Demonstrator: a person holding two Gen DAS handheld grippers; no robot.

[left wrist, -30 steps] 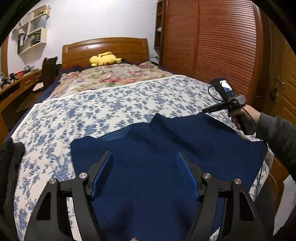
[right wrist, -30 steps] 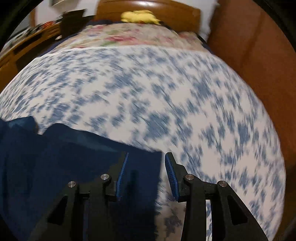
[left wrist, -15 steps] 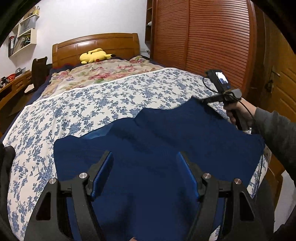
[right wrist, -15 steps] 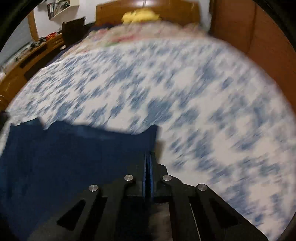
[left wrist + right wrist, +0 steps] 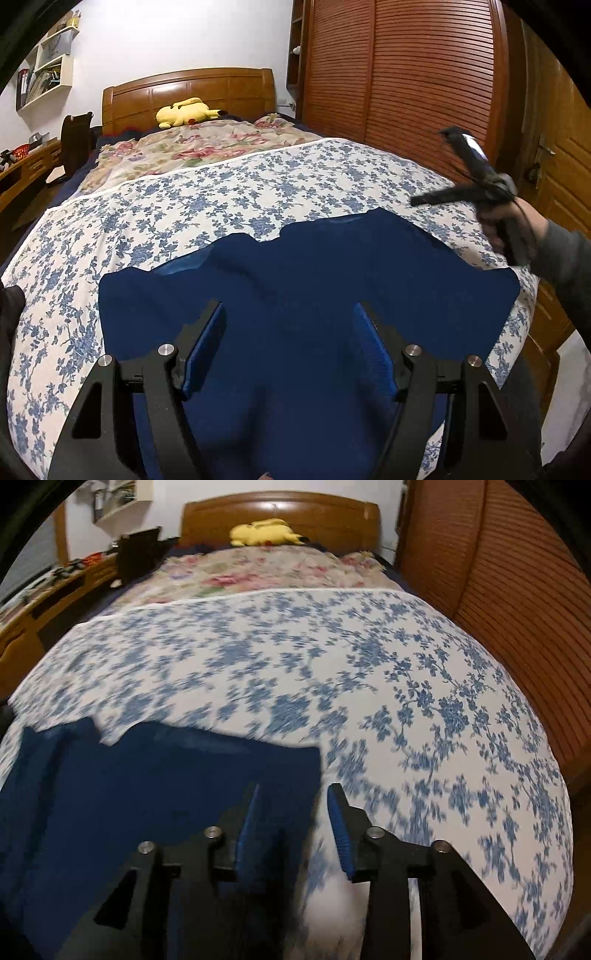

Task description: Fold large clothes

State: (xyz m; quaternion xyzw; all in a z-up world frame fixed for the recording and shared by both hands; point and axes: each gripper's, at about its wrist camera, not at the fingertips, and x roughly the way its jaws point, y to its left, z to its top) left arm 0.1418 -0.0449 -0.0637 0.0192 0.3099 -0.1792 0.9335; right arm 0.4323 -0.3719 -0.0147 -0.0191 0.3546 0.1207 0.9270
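Since half a second earlier, the right claw [image 5: 291, 808] has been reopened: its pads, then pressed together at the far right corner of the navy garment [image 5: 295, 295], are now spread, and the corner has been released onto the bed [image 5: 221, 184]. In the left wrist view the right claw [image 5: 417, 201] is seen raised above the bed's right side, clear of the cloth. The left claw [image 5: 288, 332] is held spread above the near middle of the garment, nothing being pinched.

The garment is laid flat across the foot of the bed on the blue-flowered sheet [image 5: 406, 686], its far edge uneven, with a notch near the centre and a lighter inner layer exposed at the far left. The step in hand is judged to be the spreading and squaring of the cloth before a fold. It would be done well if each corner were pinched at its very edge, only the top layer being taken, and drawn outward until the far edge lies straight; the notch and the turned-over left part are best smoothed first.

Further off, a floral quilt [image 5: 199, 147], a yellow plush toy [image 5: 184, 112] against the headboard [image 5: 184, 90], and a slatted wardrobe [image 5: 399, 74] to the right are shown. None lies near the work; only the bed's right edge, over which the cloth hangs slightly, may hinder.
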